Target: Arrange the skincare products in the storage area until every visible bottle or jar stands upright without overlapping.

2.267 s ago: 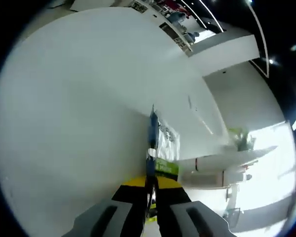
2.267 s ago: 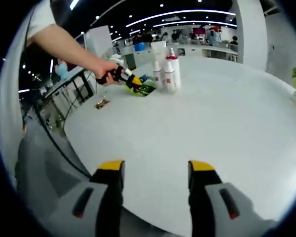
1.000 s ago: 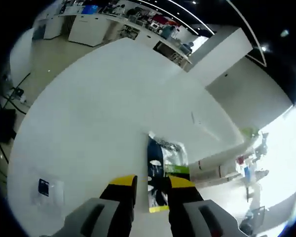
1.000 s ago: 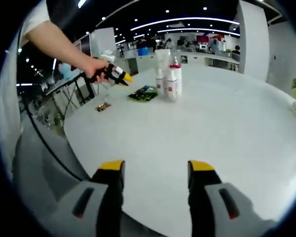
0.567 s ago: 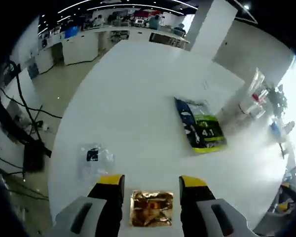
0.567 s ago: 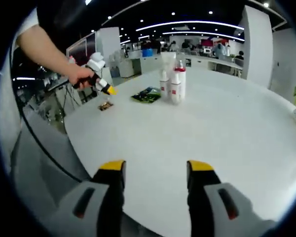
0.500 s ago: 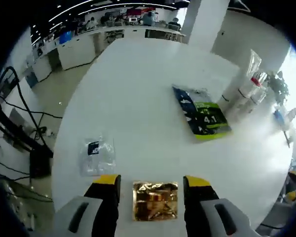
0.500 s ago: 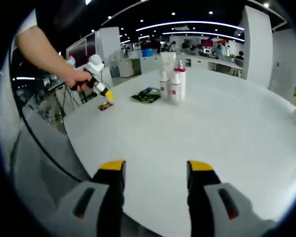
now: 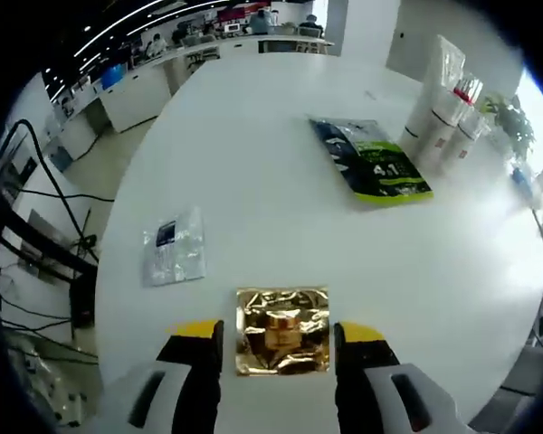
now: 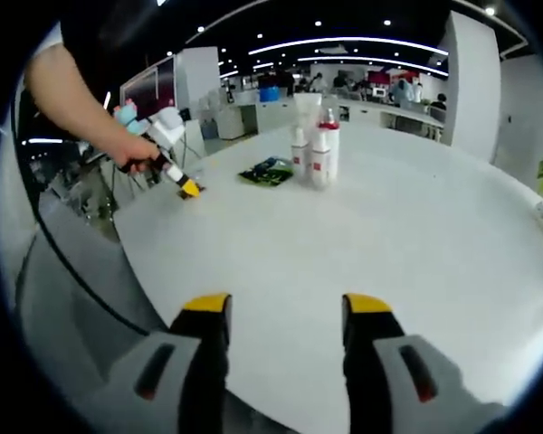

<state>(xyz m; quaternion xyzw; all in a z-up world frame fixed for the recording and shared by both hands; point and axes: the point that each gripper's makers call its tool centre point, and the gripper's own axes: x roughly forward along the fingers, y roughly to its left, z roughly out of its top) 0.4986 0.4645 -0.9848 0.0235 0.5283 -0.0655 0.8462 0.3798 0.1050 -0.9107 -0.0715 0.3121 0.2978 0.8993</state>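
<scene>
Gold sachet (image 9: 282,330) now framed between parted left gripper (image 9: 277,336) jaws | green pouch (image 9: 369,159) released far right | right gripper (image 10: 276,312) idle, spread | grasp judged next.

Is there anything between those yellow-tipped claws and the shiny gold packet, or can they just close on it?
Nothing visible stands between them. The gold packet lies flat on the white table, already between the open left gripper's jaws. The clear sachet and the green pouch lie well apart.
</scene>
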